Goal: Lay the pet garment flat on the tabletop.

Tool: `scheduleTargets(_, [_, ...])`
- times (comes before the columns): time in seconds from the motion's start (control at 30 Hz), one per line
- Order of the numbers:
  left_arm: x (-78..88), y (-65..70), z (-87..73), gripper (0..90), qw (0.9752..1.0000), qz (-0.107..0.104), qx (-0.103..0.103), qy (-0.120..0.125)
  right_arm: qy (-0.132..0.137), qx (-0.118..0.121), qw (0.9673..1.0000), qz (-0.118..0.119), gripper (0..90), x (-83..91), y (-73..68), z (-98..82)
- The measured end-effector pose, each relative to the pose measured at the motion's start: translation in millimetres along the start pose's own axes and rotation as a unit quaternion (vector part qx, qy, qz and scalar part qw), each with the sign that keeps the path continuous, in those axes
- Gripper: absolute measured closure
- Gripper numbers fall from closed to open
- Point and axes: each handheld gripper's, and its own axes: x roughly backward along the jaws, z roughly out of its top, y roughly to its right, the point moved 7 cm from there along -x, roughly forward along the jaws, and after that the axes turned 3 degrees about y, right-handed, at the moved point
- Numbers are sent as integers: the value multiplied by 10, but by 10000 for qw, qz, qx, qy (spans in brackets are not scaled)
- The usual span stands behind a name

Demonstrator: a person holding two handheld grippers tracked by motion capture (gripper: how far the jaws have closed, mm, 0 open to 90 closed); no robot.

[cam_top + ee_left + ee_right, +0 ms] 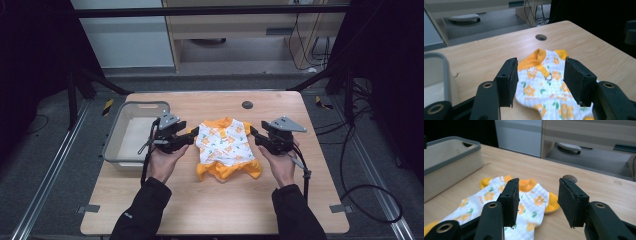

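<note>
Wood-grain worktop (215, 200) stands on a grey floor, with pale cabinets beyond its far edge. Left of the garment (225, 145) sits a grey bin (131, 111); nothing visible inside it. The white-and-orange flowered garment lies flat near the worktop's middle, short of a round cable hole (247, 105). Left gripper (192, 136) and right gripper (253, 133) flank the garment, fingers apart, gripping nothing. Bare wood stretches from the garment to the near edge.
</note>
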Motion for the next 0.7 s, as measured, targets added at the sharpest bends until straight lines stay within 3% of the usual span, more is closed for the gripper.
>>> scheduleTargets(0.1, [91, -13, -88, 438, 10000, -42, 41, -67, -50, -51, 9998, 179, 494, 164, -8, -57])
scheduleTargets(0.33, [320, 60, -413, 448, 9989, -236, -222, -336, -236, -8, 9986, 472, 455, 459, -73, -268])
scheduleTargets(0.47, [384, 100, -566, 460, 9978, -267, -381, -477, -297, 12, 9980, 566, 458, 547, -98, -384])
scheduleTargets(0.67, [369, 157, -804, 470, 9968, -384, -319, -631, -479, 16, 9965, 688, 476, 572, -146, -615])
scheduleTargets(0.7, [337, 174, -883, 471, 9957, -359, -403, -758, -548, 21, 9961, 686, 477, 564, -143, -659])
